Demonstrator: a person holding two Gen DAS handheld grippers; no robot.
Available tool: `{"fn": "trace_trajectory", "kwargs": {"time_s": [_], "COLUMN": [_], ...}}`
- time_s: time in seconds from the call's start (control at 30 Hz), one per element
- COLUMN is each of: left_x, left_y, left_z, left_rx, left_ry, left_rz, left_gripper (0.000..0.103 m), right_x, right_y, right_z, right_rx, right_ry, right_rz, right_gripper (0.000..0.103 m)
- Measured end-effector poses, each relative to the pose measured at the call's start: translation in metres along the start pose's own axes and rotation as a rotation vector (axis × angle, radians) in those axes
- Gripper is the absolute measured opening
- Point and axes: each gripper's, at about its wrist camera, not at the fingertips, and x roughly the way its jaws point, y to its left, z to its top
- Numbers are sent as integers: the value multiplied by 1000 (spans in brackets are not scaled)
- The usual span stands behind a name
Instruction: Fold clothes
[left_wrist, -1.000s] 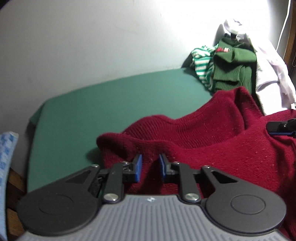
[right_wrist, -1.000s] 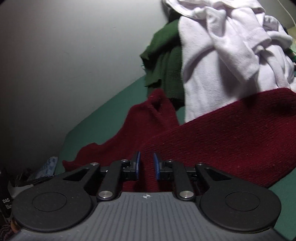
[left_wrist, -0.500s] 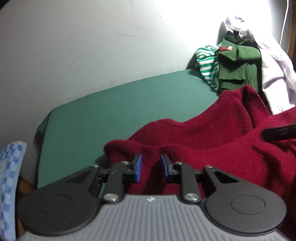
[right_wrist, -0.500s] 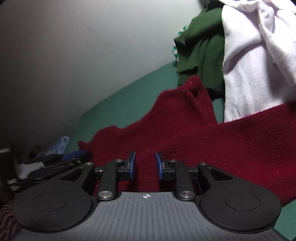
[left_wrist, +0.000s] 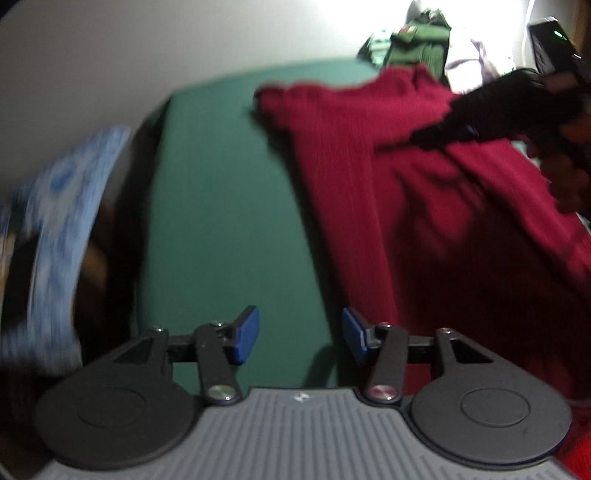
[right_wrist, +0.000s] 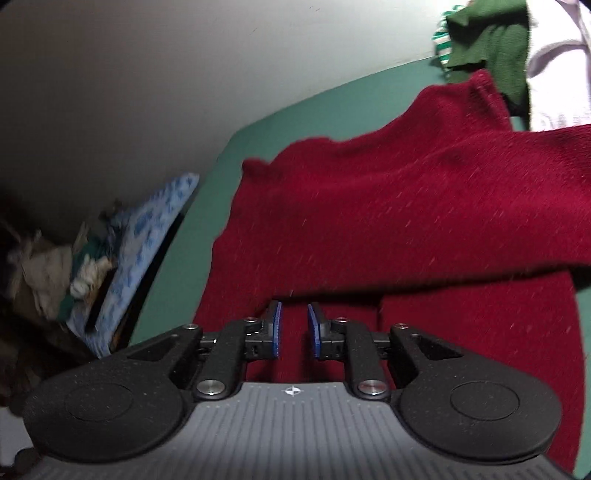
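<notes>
Left gripper jaws just opened wide, nothing between | right gripper slightly parted, empty, over red sweater | sweater on green pad, my 1 o'clock | soft, floppy knit; pinch hem edge

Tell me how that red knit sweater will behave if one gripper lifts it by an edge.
The red sweater will probably flop and drape: it already lies in soft folds over the green surface. Its thick ribbed knit suggests some weight, so it would likely sag and stretch. The fuzzy weave looks unlikely to slip from the pads.
</notes>
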Motion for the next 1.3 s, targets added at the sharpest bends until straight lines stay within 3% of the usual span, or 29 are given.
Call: {"fn": "trace_trajectory", "kwargs": {"time_s": [0.17,0.33,0.5,0.67,0.8,0.9,1.03,1.2,1.27,1.3], "left_x": [-26,-46,-60,-67,-71,-72,-72,-78,-76,-75], "left_y": [-15,-38,-57,-60,-49,-40,-35,-40,-46,-50], "left_z": [-49,-65,-83,-84,-84,-85,-86,-88,-89,-90], "left_rx": [-127,-206,-235,-234,-237,-255,-228,-194,-183,-180], "left_ry": [19,-10,-8,2,-22,-26,-23,-24,-18,-17], "left_rz": [36,23,-9,-106,-213,-296,-372,-363,-318,-295], "left_gripper": [57,55,59,60,60,60,64,76,70,63], "right_x": [10,18,16,10,11,16,29,54,58,54], "right_y": [15,16,14,15,11,5,1,1,1,2], "right_z": [-16,-26,-35,-44,-35,-19,1,13,17,19], "right_rx": [-89,-172,-207,-231,-154,-20,101,182,185,180], "right_ry": [7,-30,-75,-117,-88,-48,-65,-109,-121,-147], "right_rz": [-35,-29,-15,-25,-21,1,30,26,7,1], "right_gripper": [18,18,18,18,18,26,31,31,11,10]}}
